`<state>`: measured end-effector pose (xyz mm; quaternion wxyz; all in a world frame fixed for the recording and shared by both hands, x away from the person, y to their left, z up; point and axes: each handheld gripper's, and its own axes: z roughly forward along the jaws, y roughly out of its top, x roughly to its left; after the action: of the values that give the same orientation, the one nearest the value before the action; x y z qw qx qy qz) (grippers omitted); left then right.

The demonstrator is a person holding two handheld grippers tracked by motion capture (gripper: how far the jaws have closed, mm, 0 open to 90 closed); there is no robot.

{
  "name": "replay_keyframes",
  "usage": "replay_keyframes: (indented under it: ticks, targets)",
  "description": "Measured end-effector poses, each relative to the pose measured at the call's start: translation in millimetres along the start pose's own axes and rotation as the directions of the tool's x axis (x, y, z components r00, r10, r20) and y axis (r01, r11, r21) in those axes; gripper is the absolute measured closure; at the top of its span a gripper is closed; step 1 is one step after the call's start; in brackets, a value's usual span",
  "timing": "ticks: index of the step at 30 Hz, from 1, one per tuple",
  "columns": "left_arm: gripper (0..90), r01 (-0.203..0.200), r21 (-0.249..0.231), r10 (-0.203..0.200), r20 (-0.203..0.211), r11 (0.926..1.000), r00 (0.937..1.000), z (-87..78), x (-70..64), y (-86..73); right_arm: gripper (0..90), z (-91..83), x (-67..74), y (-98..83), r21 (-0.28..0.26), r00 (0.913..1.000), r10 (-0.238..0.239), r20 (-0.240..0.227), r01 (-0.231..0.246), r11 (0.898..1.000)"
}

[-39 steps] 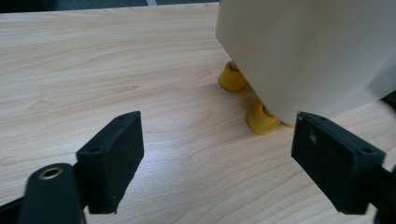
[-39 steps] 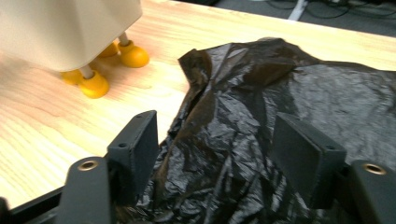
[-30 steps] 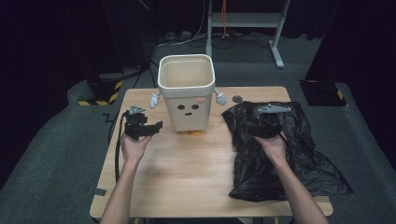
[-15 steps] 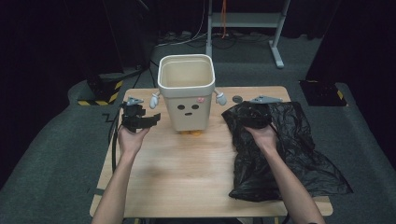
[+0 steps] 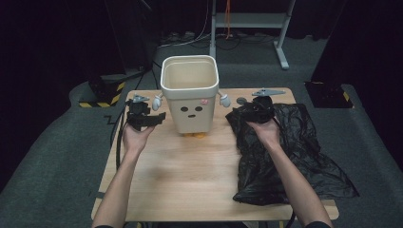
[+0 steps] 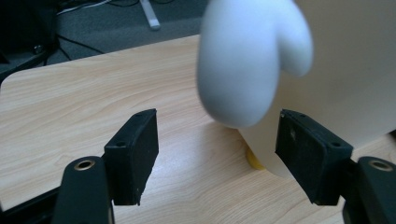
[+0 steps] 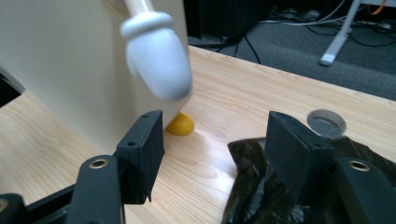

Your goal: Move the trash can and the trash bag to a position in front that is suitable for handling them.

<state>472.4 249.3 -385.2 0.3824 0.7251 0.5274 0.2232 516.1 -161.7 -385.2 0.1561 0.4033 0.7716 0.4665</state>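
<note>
here the whole matter turns on a cream bin [image 5: 190,95] shaped like a small character, standing upright near the far edge of the table [image 5: 190,190] with one set of tongs on each flank. the left tongs [image 5: 148,118] hang just beside the bin's left side, jaws pointing in toward it and standing wide apart with nothing gripped; in the left gripper view its white mitten-shaped arm [image 6: 250,60] hangs in front of and above the gap between the pads, close but not pinched. the right tongs [image 5: 247,110] sit on the other flank, over the near corner of a crumpled black plastic bag [image 5: 290,156] that lies spread on the right half of the table; their jaws have just been opening and now stand wide, nothing pressed between them. in the right gripper view the bin's other white arm [image 7: 156,58] hangs above the left pad, the bag's edge [image 7: 261,186] bunches under the right one, and an orange foot [image 7: 180,124] peeks from beneath the bin. the bag lies nearer the right hand [image 5: 266,133], so that side seems the likelier one to pick it up, while the left hand [image 5: 138,137] can steady the bin.
</note>
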Motion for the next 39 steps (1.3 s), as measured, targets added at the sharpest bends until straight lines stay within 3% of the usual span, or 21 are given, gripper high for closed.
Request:
replay_keyframes:
  ticks: [6,11,17,28,33,39]
  targets:
    - [30.8,0.024,-0.021,-0.023,0.018,0.9995,0.9996,-5.0,6.5,4.9,42.2,5.5,10.6,17.1,0.001,0.9985,-0.046,-0.030,0.046,0.999]
    - [33.5,0.000,-0.033,0.001,0.021,0.9995,0.9998,-9.8,4.2,14.5,43.4,7.7,16.5,27.5,-0.006,0.9973,-0.056,-0.048,0.055,0.998]
    - [37.6,-0.024,-0.015,0.024,0.031,0.9996,0.9992,-7.4,1.9,22.3,45.6,12.5,22.2,38.5,-0.013,0.9961,-0.070,-0.053,0.069,0.998]
    - [42.8,-0.037,-0.003,0.037,0.050,0.9993,0.9981,-1.1,-1.6,33.8,49.3,23.1,20.5,44.5,0.001,0.9964,-0.030,-0.080,0.030,1.000]
    - [44.0,-0.044,0.002,0.044,0.049,0.9990,0.9978,1.8,-2.8,37.5,52.6,25.8,23.4,53.0,-0.003,0.9958,-0.040,-0.082,0.040,0.999]
    - [49.2,-0.036,0.007,0.036,0.078,0.9993,0.9963,7.6,-2.9,39.5,56.7,33.3,25.0,54.5,0.004,0.9964,-0.040,-0.075,0.040,0.999]
